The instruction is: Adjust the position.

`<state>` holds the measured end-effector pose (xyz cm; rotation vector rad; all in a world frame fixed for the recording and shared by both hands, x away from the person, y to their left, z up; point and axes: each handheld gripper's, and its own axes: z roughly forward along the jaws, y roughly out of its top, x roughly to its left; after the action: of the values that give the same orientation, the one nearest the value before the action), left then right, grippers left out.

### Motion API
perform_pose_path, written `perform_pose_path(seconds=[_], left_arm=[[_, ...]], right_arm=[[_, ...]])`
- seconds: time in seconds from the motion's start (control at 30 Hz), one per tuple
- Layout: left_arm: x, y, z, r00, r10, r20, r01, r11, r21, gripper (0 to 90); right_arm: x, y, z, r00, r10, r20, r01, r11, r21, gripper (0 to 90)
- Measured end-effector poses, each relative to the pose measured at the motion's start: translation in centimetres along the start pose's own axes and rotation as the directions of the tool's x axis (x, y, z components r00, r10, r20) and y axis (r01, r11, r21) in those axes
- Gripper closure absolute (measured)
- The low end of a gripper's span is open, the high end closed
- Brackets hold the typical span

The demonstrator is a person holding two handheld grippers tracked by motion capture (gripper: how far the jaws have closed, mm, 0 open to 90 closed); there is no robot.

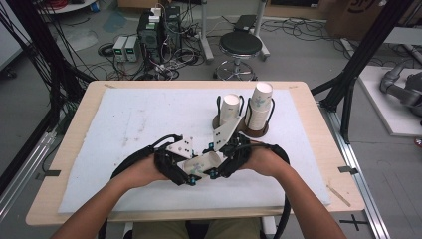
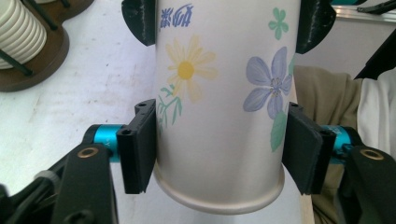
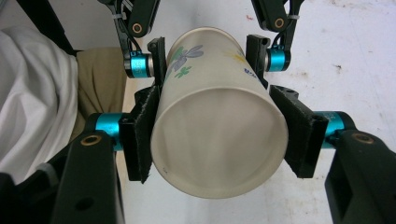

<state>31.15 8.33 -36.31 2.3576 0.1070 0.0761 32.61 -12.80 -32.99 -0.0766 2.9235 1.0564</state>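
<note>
A white paper cup (image 1: 201,163) printed with yellow, blue and green flowers lies level above the white mat, held from both ends. My left gripper (image 1: 191,169) comes in from the left and my right gripper (image 1: 213,159) from the right. In the left gripper view the left gripper (image 2: 219,149) has both pads pressed on the sides of the cup (image 2: 219,93) near one rim. In the right gripper view the right gripper (image 3: 219,135) clamps the cup (image 3: 217,140) at the end facing the camera, with the other gripper's jaws on it just beyond.
Two round wooden holders stand at the back right of the mat (image 1: 124,129), one with a stack of cups (image 1: 229,109), the other with a taller stack (image 1: 260,107). One stack (image 2: 18,32) shows in the left gripper view. A stool (image 1: 240,45) stands beyond the table.
</note>
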Motion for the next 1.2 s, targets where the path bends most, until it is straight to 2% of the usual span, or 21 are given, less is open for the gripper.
perform_pose_path(seconds=[0.07, 0.17, 0.33, 0.4, 0.53, 0.63, 0.7, 0.77, 0.83, 0.93, 1.03, 1.13, 1.17, 1.2], left_arm=[[0.0, -0.1, 0.0, 0.9999, 0.010, 0.005, -0.010, 0.9997, -0.021, 32.0], [0.0, -0.2, -0.2, 0.9999, -0.014, -0.009, 0.013, 0.9982, -0.058, 23.7], [0.1, -0.9, -0.8, 0.9996, -0.022, -0.015, 0.021, 0.9947, -0.101, 21.4], [0.1, -1.1, -1.1, 0.9992, -0.036, -0.020, 0.033, 0.9910, -0.130, 20.8], [0.2, -2.0, -1.8, 0.9973, -0.064, -0.034, 0.056, 0.9785, -0.199, 19.8], [0.2, -2.7, -2.1, 0.9955, -0.091, -0.025, 0.082, 0.9659, -0.246, 19.8], [0.1, -3.3, -2.3, 0.9924, -0.121, -0.022, 0.110, 0.9516, -0.287, 19.8], [0.1, -3.8, -2.5, 0.9909, -0.133, -0.018, 0.121, 0.9413, -0.315, 19.7], [0.0, -4.3, -2.6, 0.9892, -0.146, -0.015, 0.131, 0.9263, -0.353, 19.6], [-0.1, -4.9, -2.6, 0.9857, -0.168, -0.012, 0.149, 0.9011, -0.407, 17.5], [-0.1, -5.3, -2.5, 0.9858, -0.168, -0.010, 0.147, 0.8903, -0.431, 17.2], [-0.2, -5.4, -2.4, 0.9847, -0.174, 0.000, 0.155, 0.8730, -0.463, 16.9], [-0.3, -5.4, -2.3, 0.9839, -0.179, 0.001, 0.158, 0.8686, -0.470, 16.9], [-0.2, -5.5, -2.3, 0.9835, -0.181, 0.004, 0.161, 0.8648, -0.476, 17.0]], right_arm=[[0.0, -0.1, -0.1, 1.0000, 0.004, -0.006, -0.004, 1.000, -0.002, 38.0], [0.0, -0.2, -0.3, 0.9998, 0.014, -0.015, -0.014, 1.000, -0.003, 38.0], [-0.1, -0.7, -0.6, 0.9996, 0.030, -0.002, -0.030, 1.000, 0.010, 38.0], [-0.3, -1.1, -0.8, 0.9992, 0.037, 0.012, -0.037, 0.999, 0.009, 38.0], [-0.4, -1.8, -1.1, 0.9981, 0.055, 0.029, -0.055, 0.998, -0.001, 37.9], [-0.3, -2.4, -1.4, 0.9966, 0.069, 0.045, -0.068, 0.997, -0.023, 37.9], [-0.3, -2.9, -1.6, 0.9952, 0.083, 0.053, -0.080, 0.995, -0.060, 37.8], [-0.3, -3.4, -1.9, 0.9941, 0.093, 0.057, -0.088, 0.992, -0.090, 37.8], [-0.2, -3.8, -2.1, 0.9929, 0.105, 0.057, -0.097, 0.987, -0.127, 37.8], [-0.1, -4.3, -2.5, 0.9916, 0.121, 0.046, -0.110, 0.976, -0.189, 37.8], [0.0, -4.8, -2.7, 0.9902, 0.133, 0.042, -0.119, 0.962, -0.246, 37.8], [0.1, -5.2, -2.9, 0.9883, 0.149, 0.033, -0.133, 0.946, -0.295, 37.8], [0.2, -5.3, -2.9, 0.9874, 0.155, 0.030, -0.138, 0.940, -0.313, 37.8], [0.2, -5.4, -2.9, 0.9875, 0.155, 0.029, -0.138, 0.937, -0.321, 37.8]])
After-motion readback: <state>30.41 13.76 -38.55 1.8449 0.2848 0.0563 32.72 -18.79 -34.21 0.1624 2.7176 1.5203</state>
